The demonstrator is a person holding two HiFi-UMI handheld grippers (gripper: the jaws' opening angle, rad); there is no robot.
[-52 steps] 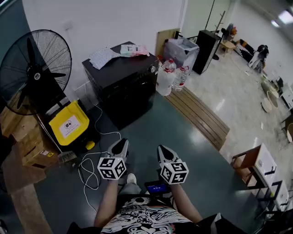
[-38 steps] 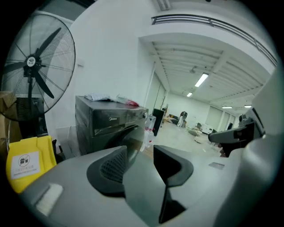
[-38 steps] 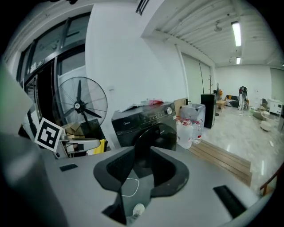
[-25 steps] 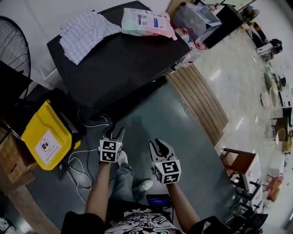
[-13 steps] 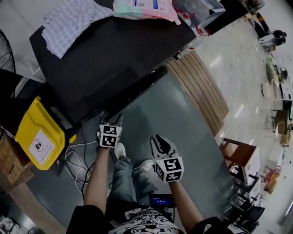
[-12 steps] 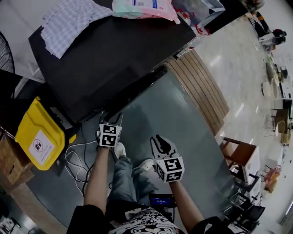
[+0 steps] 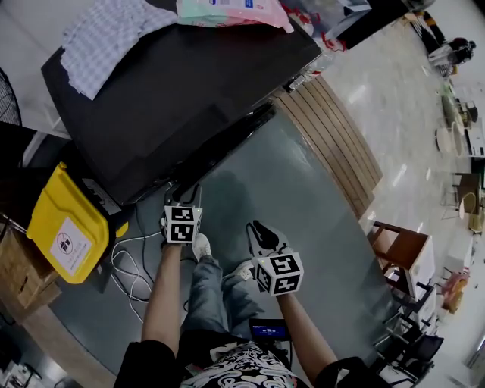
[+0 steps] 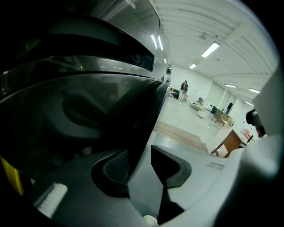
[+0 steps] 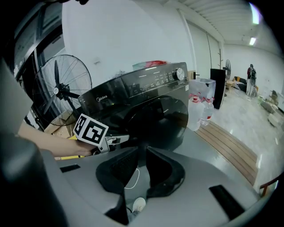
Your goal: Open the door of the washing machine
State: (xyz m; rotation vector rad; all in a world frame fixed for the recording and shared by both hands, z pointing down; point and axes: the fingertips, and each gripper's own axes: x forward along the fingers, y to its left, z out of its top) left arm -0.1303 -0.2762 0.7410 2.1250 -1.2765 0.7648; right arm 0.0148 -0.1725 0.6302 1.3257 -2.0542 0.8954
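Door (image 8: pixel 102 104) has entered closing left tool (image 8: pixel 141 156).

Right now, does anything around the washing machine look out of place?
A crumpled checked cloth and a packet lie on top of the washing machine; a white cable sprawls loose on the floor beside the yellow bin.

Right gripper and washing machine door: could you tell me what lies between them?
Only bare floor, in the head view; the right gripper is closing empty jaws.
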